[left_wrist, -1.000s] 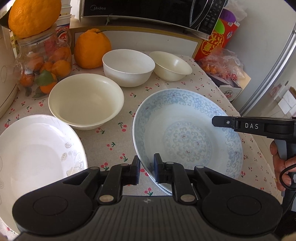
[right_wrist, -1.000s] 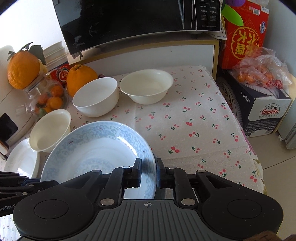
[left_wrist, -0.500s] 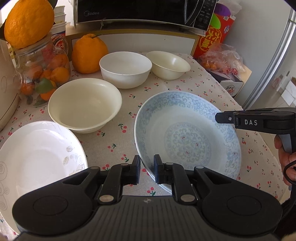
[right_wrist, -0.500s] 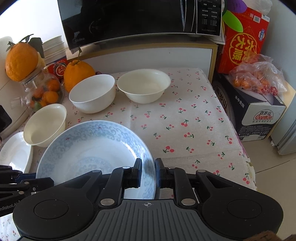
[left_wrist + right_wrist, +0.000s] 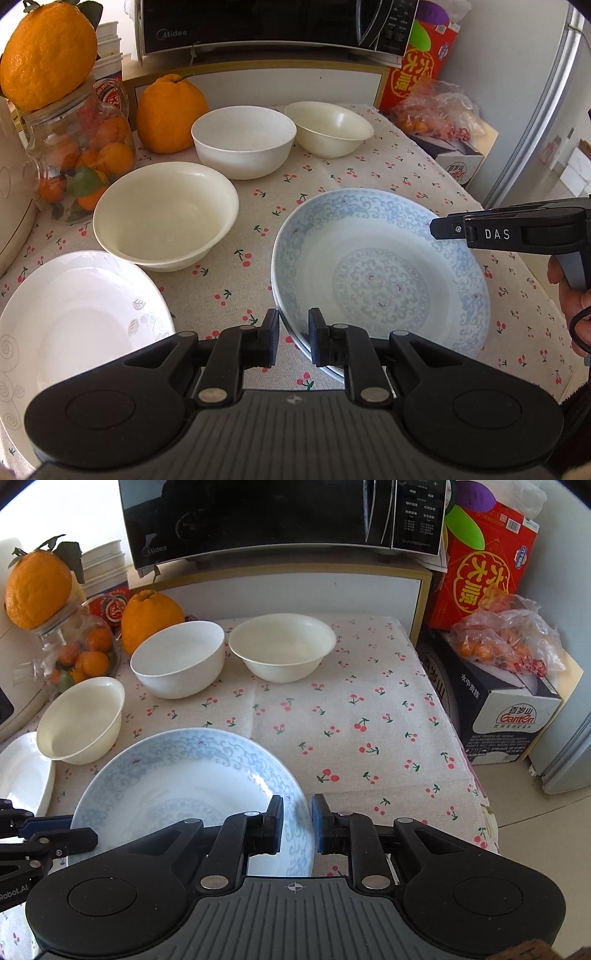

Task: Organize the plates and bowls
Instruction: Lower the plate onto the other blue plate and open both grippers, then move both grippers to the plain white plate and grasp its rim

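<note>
A blue-patterned plate sits on the cherry-print tablecloth; it also shows in the right wrist view. My left gripper straddles its near left rim, narrowly apart. My right gripper straddles its right rim, narrowly apart; its body shows over the plate's right edge. A white plate lies at the left. Three white bowls stand behind: a wide cream one, a deep white one, and a cream one.
A glass jar of small oranges with a big orange on top stands at the left, another big orange beside it. A microwave sits on a shelf behind. Boxes and a bag of fruit stand right of the table.
Both grippers and the blue plate have come slightly toward the front of the table. The jaws look much the same.
</note>
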The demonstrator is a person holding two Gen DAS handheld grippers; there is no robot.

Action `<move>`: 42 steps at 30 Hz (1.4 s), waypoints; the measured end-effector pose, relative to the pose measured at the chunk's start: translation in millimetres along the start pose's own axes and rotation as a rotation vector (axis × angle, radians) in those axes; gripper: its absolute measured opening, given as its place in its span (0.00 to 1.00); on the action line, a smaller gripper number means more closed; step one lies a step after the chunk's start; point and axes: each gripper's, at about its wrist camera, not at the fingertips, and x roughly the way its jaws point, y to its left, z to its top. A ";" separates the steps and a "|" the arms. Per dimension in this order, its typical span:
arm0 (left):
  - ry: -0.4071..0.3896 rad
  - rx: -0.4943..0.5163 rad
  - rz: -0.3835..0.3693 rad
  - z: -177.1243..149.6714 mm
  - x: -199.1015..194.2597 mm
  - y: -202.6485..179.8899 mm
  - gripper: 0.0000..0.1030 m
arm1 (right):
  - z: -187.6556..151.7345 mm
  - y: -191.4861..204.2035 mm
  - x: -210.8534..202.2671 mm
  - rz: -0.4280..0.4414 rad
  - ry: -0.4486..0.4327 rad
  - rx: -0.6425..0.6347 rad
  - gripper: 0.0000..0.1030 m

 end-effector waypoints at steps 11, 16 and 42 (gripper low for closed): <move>-0.043 0.064 0.037 4.7 -20.1 13.2 0.64 | 2.4 -0.8 -10.6 0.058 -0.008 0.111 0.66; -0.071 0.101 0.068 8.0 -35.0 30.6 0.83 | 3.0 9.9 -22.2 0.070 -0.037 0.111 0.71; -0.103 0.119 0.082 0.8 -45.3 137.5 0.84 | -38.3 144.4 -60.7 0.473 -0.098 -0.039 0.89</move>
